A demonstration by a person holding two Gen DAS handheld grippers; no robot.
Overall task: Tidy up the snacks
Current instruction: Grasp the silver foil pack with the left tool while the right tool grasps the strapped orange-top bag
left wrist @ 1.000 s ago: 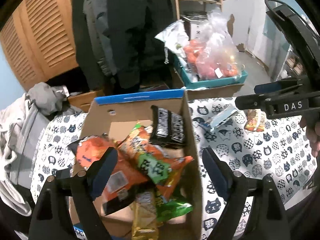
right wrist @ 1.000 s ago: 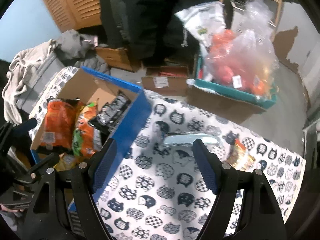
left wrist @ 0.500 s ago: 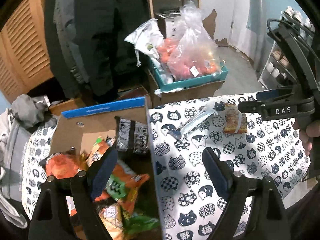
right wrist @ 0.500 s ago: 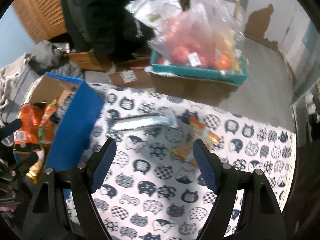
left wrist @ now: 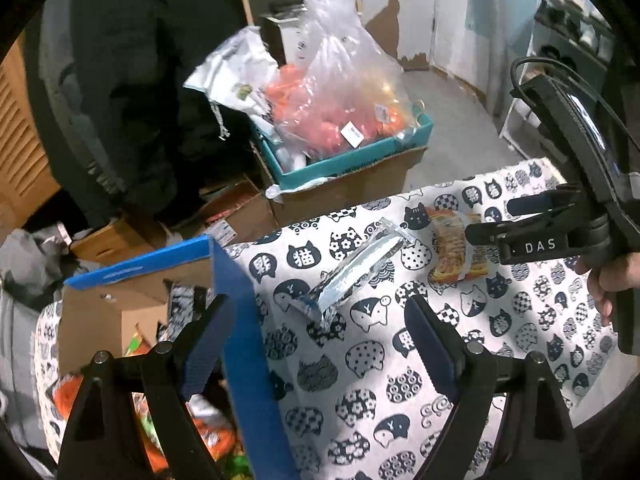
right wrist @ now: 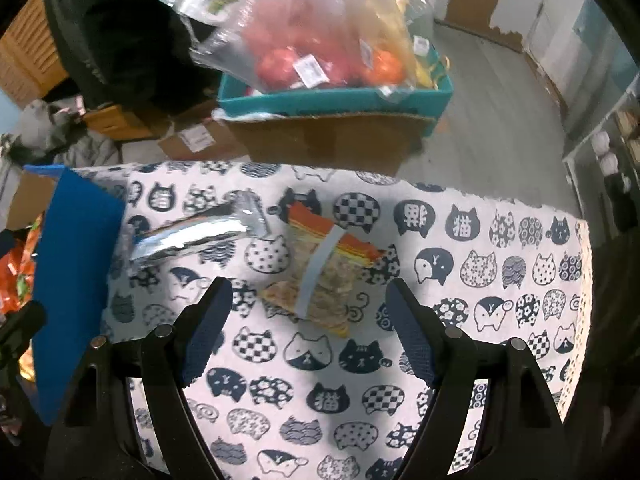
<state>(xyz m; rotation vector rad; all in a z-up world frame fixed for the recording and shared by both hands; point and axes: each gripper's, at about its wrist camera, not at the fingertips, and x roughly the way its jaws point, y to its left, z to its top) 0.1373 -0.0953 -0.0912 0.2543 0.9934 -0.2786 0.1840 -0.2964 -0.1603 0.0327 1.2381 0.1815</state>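
Note:
A silver snack packet and an orange snack packet lie on the cat-print tablecloth. A blue-edged cardboard box at the left holds several snack bags. My left gripper is open and empty, straddling the box's right wall, short of the silver packet. My right gripper is open and empty, just in front of the orange packet; it also shows in the left wrist view.
Beyond the table stands a teal-rimmed cardboard box with plastic bags of fruit. Dark coats hang behind, with small boxes on the floor. The table's far edge is close behind the packets.
Both grippers swung right, away from over the box toward the two packets on the cloth. The packets now sit nearer and more central in both views. Both stayed open.

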